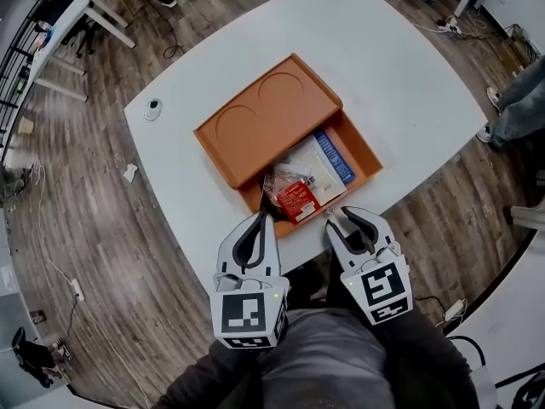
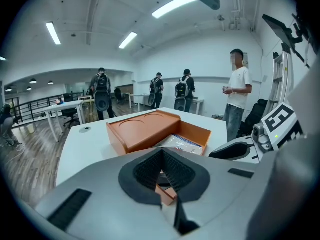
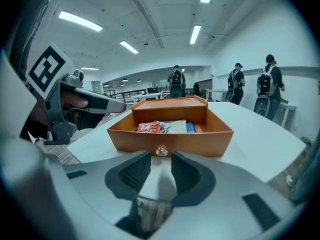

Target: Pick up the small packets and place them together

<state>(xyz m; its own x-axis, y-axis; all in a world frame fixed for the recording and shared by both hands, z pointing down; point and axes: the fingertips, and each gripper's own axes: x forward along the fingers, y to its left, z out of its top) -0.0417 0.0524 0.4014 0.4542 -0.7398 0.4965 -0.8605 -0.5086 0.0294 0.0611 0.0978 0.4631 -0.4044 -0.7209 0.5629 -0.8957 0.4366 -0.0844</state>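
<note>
An orange box (image 1: 268,118) sits on the white table (image 1: 392,66) with its drawer (image 1: 368,153) pulled out toward me. Inside lie a red packet (image 1: 296,200), a clear-and-white packet (image 1: 317,170) and a blue-edged one (image 1: 336,156). In the right gripper view the red packet (image 3: 149,127) lies at the drawer's left. My right gripper (image 1: 343,217) (image 3: 160,165) stands open just in front of the drawer's small clear knob (image 3: 161,150), nothing between its pads. My left gripper (image 1: 259,220) (image 2: 162,156) hovers shut and empty at the drawer's near left corner.
A small round white object (image 1: 152,109) lies near the table's far left edge. The table's near edge runs just under both grippers. Several people with backpacks (image 2: 102,91) stand in the room behind, and one person (image 2: 239,94) stands close to the table.
</note>
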